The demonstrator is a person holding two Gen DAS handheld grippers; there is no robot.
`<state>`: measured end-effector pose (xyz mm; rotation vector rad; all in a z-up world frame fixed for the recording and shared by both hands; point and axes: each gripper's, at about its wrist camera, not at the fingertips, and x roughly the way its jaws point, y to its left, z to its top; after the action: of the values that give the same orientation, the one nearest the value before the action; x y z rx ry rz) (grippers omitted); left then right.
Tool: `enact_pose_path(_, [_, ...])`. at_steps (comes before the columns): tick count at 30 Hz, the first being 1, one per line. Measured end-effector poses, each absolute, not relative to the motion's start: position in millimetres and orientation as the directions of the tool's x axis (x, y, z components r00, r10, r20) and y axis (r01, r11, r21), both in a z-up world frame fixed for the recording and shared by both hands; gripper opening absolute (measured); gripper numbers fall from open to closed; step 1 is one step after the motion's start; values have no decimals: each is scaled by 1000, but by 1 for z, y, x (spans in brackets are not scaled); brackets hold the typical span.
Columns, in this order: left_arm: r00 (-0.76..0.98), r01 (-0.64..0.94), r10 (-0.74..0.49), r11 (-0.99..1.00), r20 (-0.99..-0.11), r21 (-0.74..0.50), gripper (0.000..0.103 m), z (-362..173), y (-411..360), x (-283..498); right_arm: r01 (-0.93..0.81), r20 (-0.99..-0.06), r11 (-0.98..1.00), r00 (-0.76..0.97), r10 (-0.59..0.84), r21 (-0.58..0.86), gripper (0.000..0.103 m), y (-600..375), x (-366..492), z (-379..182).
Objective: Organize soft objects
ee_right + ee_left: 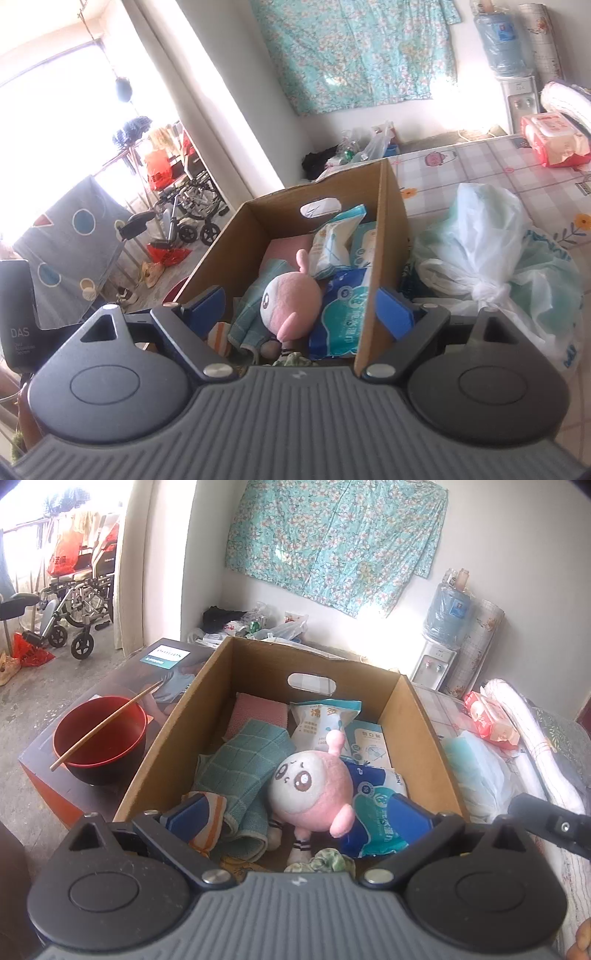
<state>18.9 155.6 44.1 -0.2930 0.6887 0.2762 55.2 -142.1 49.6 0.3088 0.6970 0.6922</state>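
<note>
Both claws, left claw [295,812] and right claw [301,314], gape wide and empty above the crowded cardboard box [221,686]; the pink plush doll [314,790] lies inside, a red bowl [98,734] beside its wall.

Pink plush toy [310,786]; teal towel [240,771]

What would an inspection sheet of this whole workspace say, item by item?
Surface: checked patterned tablecloth.
Job's things: brown cardboard box holding a pink round plush toy, teal knitted cloth and blue-white soft packs.
Clutter: red bowl with wooden chopstick; tied white plastic bag; red wipes pack.
Grippers: left gripper and right gripper open, empty, above the box.
Cables: nothing seen.
Surroundings: floral teal wall cloth, folded wheelchair, water dispenser.
</note>
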Motion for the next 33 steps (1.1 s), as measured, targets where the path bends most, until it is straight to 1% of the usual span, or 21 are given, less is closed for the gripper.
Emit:
enact_pose_path(4, [735,-323,152,936,-661,-143,103,47,135,20,-422,-493,776,604,626,469,91,-167,48,46])
enact_pose_path(6, [735,-325,177,939,-655,-110,103,48,122,17,-410,-494,785,616,613,464,91,-176,45,46])
enact_pose_path(9, [731,-351,239,935,-639,-51,103,52,105,13,-402,-494,793,626,603,458,94,-186,39,45])
enact_pose_path(11, [720,-364,270,931,-640,-16,103,53,97,11,-401,-493,795,630,600,454,100,-193,34,44])
enact_pose_path(12, [716,-362,272,932,-642,-9,103,53,95,10,-401,-493,797,632,598,452,100,-195,32,44])
enact_pose_path(18, [688,-336,238,942,-685,-9,103,46,85,4,-410,-506,813,639,580,414,102,-199,21,46])
enact_pose_path(23, [668,-319,234,948,-706,12,103,43,77,-1,-402,-543,839,640,543,365,102,-202,14,47])
enact_pose_path(29, [655,-317,184,947,-733,-45,103,42,71,-5,-391,-582,858,630,514,334,102,-205,10,43])
enact_pose_path(33, [639,-329,172,942,-750,-64,103,39,68,-5,-390,-619,867,609,496,311,102,-204,12,38])
